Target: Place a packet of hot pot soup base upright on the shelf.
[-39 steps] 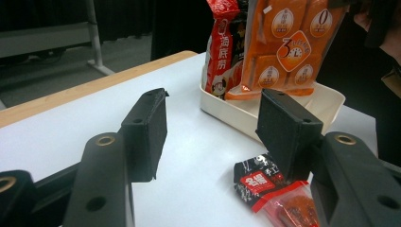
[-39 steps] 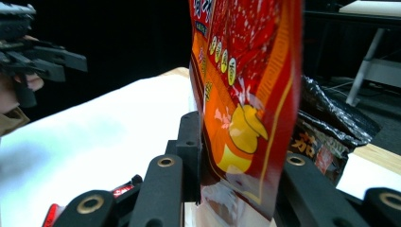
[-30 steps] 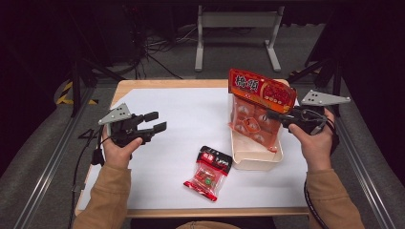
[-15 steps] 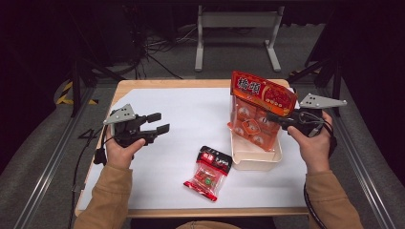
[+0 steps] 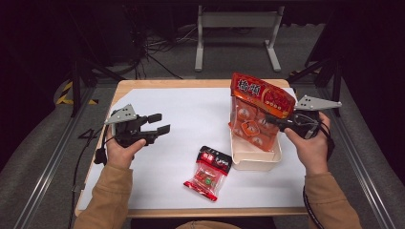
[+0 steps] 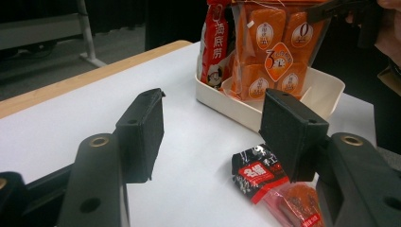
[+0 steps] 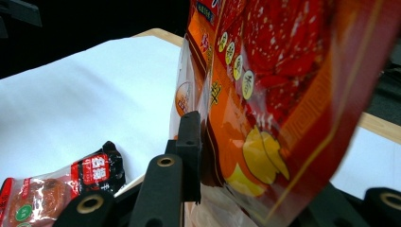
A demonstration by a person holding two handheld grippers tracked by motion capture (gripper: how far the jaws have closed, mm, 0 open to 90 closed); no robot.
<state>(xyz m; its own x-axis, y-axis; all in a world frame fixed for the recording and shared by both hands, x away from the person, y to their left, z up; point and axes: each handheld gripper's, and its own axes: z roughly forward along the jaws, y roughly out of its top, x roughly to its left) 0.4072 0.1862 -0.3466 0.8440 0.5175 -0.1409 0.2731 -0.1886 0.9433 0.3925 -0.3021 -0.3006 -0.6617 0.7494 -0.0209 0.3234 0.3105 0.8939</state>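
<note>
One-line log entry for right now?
right hand-held gripper: shut on large orange snack bag over white plastic tray | left hand-held gripper: open, empty

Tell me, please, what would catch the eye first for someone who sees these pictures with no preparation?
Most striking is the big orange-red snack bag, gripped by the right claw and standing with its lower end in the cream tray at the table's right side. Next comes the small red and black packet, lying flat on the white sheet near the front edge. The left claw is open and empty over the sheet's left part.
</note>
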